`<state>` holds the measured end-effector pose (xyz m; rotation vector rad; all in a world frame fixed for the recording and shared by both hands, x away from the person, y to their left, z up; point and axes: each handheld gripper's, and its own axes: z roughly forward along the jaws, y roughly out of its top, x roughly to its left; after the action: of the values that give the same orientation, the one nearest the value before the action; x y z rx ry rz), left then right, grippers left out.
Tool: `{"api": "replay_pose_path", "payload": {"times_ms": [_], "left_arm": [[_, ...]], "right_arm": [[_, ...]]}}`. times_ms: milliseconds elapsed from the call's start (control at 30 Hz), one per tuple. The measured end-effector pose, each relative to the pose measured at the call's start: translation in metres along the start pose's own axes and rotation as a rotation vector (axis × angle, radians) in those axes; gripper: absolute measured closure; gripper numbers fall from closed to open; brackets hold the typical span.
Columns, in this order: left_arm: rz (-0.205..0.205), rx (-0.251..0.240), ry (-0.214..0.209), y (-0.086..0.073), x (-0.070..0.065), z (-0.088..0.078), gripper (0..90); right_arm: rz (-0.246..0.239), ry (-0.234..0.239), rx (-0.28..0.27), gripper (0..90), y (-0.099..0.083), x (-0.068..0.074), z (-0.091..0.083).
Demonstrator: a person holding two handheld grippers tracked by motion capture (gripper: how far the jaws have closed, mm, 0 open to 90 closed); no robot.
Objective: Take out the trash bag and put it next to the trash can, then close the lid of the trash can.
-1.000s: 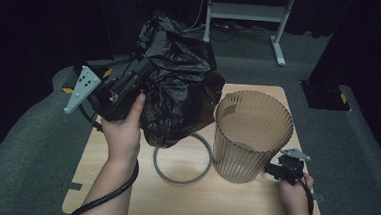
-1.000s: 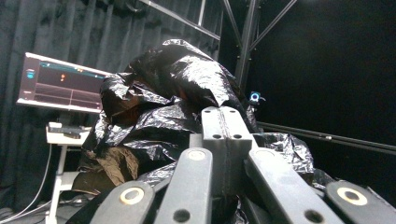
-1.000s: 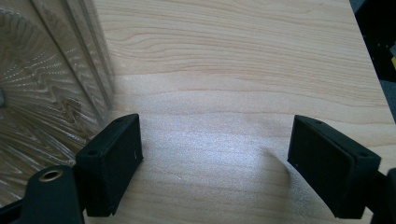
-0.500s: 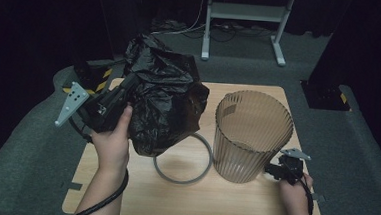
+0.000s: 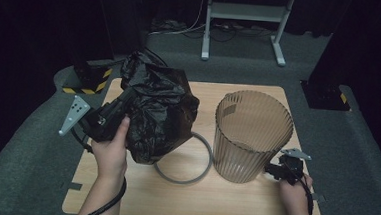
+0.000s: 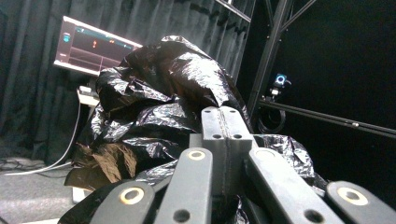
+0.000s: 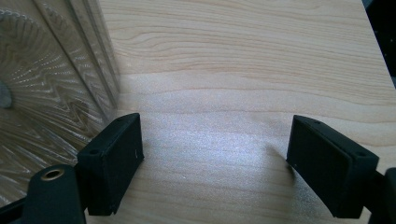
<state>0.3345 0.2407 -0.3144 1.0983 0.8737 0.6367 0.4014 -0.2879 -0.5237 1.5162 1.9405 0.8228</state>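
— What have I got in the left gripper [image 5: 108, 118]?

— Its jaws are pinched tight on the crumpled black plastic bag [image 5: 160, 113], held over the left of the light wooden table [image 5: 232, 210].

— And my right gripper [image 5: 287, 169]?

— Jaws spread wide with nothing between them, beside the ribbed translucent bin [image 5: 251, 136].

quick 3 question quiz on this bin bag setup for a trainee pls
1. True or false: the right gripper has its jaws closed on the ribbed bin.
2. What does the left gripper hold?
3. Where does the grey ring lie: A inside the bin, B flat on the table, C on the floor?

Key: 1 false, its jaws stand open beside the bin. 2 the black plastic bag. 3 B.
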Motion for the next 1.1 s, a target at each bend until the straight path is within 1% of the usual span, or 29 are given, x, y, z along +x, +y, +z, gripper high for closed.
{"api": "replay_pose_path", "payload": {"times_ms": [67,133,200,267,367,400,567,633,700,800,867,900,1000,1100], "left_arm": [[-0.006,0.007,0.006,-0.005,0.002,-0.001,90.0],[-0.008,0.022,0.012,-0.008,0.005,-0.001,90.0],[-0.011,0.030,0.015,-0.010,0.007,-0.002,90.0],[-0.003,0.039,0.018,-0.012,0.008,-0.003,90.0],[-0.004,0.055,0.025,-0.016,0.011,-0.004,90.0],[-0.007,0.061,0.026,-0.018,0.012,-0.004,90.0],[-0.016,0.099,0.042,-0.029,0.015,-0.006,90.0],[-0.001,0.122,0.048,-0.033,0.016,-0.006,90.0],[0.001,0.144,0.056,-0.038,0.018,-0.005,90.0],[-0.009,0.163,0.065,-0.044,0.020,-0.004,90.0],[-0.009,0.172,0.068,-0.046,0.019,-0.003,90.0],[-0.009,0.180,0.068,-0.048,0.019,-0.002,90.0],[-0.006,0.189,0.069,-0.049,0.018,-0.001,90.0],[-0.012,0.201,0.067,-0.051,0.016,0.000,89.9]], "right_arm": [[0.001,0.000,0.000,18.1,0.000,0.000,0.000],[-0.009,0.001,-0.004,18.1,0.000,-0.001,0.001],[-0.005,0.004,-0.002,18.1,0.000,-0.001,0.001],[-0.004,0.006,-0.001,18.1,0.000,-0.001,0.001],[0.003,0.007,0.001,18.1,0.000,-0.001,0.001],[0.012,0.009,0.007,18.0,0.000,-0.001,0.000],[0.011,0.012,0.005,18.1,0.000,-0.002,0.001],[0.026,0.019,0.010,18.0,0.000,-0.002,0.001],[0.027,0.020,0.011,18.0,0.001,-0.002,0.001],[0.027,0.021,0.011,17.9,0.001,-0.002,0.001],[0.025,0.023,0.013,17.0,0.001,-0.002,0.001],[0.015,0.024,0.008,16.9,0.001,-0.003,0.002],[0.013,0.029,0.008,16.7,0.001,-0.003,0.002],[0.003,0.034,0.007,16.5,0.001,-0.004,0.003]]}}
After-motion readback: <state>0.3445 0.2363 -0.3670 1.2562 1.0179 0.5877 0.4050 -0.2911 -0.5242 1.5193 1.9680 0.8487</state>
